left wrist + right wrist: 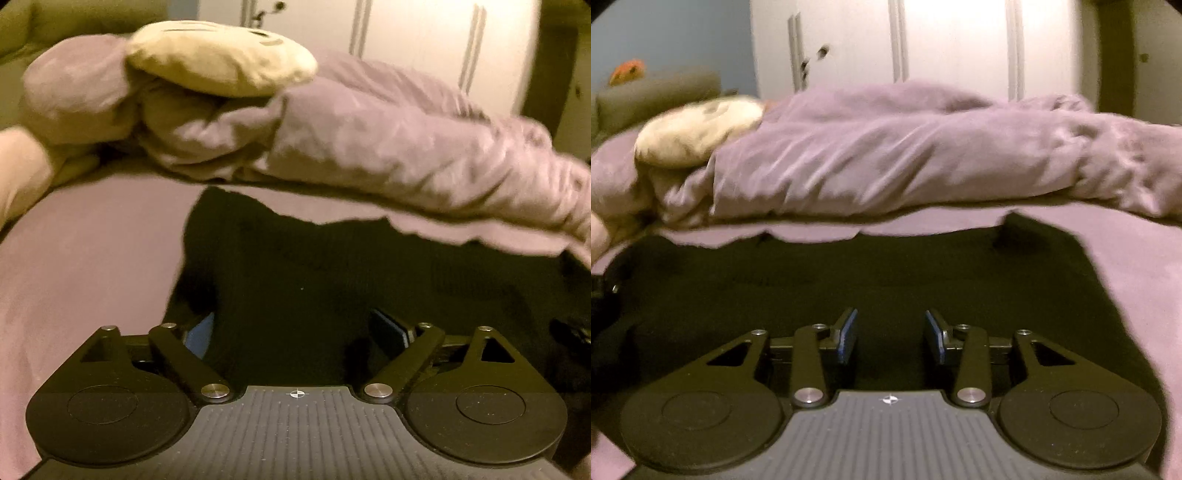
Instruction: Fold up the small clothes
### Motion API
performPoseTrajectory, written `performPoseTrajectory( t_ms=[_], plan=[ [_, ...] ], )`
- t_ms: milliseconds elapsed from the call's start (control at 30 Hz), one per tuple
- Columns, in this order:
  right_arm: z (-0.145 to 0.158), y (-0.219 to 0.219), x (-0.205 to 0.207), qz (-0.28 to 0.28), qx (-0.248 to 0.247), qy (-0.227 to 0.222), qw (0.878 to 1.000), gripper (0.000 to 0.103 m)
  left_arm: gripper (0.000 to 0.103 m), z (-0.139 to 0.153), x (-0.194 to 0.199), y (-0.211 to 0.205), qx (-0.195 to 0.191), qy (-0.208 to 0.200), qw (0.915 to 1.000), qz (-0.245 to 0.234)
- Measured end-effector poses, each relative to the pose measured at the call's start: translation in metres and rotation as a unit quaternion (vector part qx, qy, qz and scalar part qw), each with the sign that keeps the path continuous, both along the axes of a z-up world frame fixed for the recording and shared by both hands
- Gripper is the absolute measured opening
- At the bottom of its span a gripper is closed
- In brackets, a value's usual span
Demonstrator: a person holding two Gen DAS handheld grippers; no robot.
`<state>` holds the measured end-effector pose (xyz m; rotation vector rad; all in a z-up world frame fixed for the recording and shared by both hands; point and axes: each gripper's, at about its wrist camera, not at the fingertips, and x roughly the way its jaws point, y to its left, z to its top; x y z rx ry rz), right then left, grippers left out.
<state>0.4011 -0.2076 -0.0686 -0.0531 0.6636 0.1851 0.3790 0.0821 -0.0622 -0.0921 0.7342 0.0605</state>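
A black garment [314, 280] lies spread flat on the mauve bed sheet [81, 266]. It also fills the middle of the right wrist view [849, 273]. My left gripper [299, 332] is open, low over the garment's near part, with its fingers wide apart and black cloth between and partly over them. My right gripper [891, 332] is open too, its blue-edged pads [849, 334] apart just above the garment's near edge. Neither gripper holds anything.
A rumpled mauve duvet [388, 140] lies across the bed behind the garment, seen too in the right wrist view [886, 155]. A cream cushion [221, 59] rests on it at the left. White wardrobe doors [923, 44] stand behind.
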Motion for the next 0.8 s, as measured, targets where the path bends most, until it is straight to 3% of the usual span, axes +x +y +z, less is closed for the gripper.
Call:
performPoseTrajectory(
  t_ms=[67,100,167,200,300,367,600,800],
  plan=[
    [-0.022,0.014,0.016,0.012,-0.075,-0.016,0.997,0.039,0.093,-0.015,0.011,-0.004,0.047,0.004,0.9988,0.009],
    [-0.025,0.016,0.022,0.016,-0.09,-0.031,0.995,0.042,0.093,-0.023,0.017,-0.004,0.067,0.002,0.9977,0.013],
    [-0.023,0.009,0.037,-0.007,-0.068,-0.021,0.997,0.047,0.097,-0.032,0.025,0.002,0.102,-0.003,0.9944,0.027],
    [-0.022,0.001,0.043,-0.019,-0.052,-0.016,0.998,0.05,0.098,-0.036,0.03,0.01,0.099,0.002,0.9942,0.04],
    [-0.026,-0.018,0.052,-0.039,-0.013,-0.015,0.999,0.05,0.101,-0.044,0.039,0.054,-0.024,0.026,0.9944,0.099],
    [-0.027,-0.023,0.052,-0.042,-0.003,-0.016,0.999,0.051,0.102,-0.045,0.037,0.067,-0.061,0.033,0.991,0.114],
    [-0.015,-0.025,0.011,-0.049,-0.019,-0.017,0.998,0.061,0.101,-0.022,-0.005,0.057,-0.029,0.046,0.994,0.095],
    [-0.013,-0.067,-0.062,-0.1,0.04,-0.009,0.994,0.066,0.101,-0.019,-0.042,0.058,-0.022,0.048,0.9938,0.098]
  ],
)
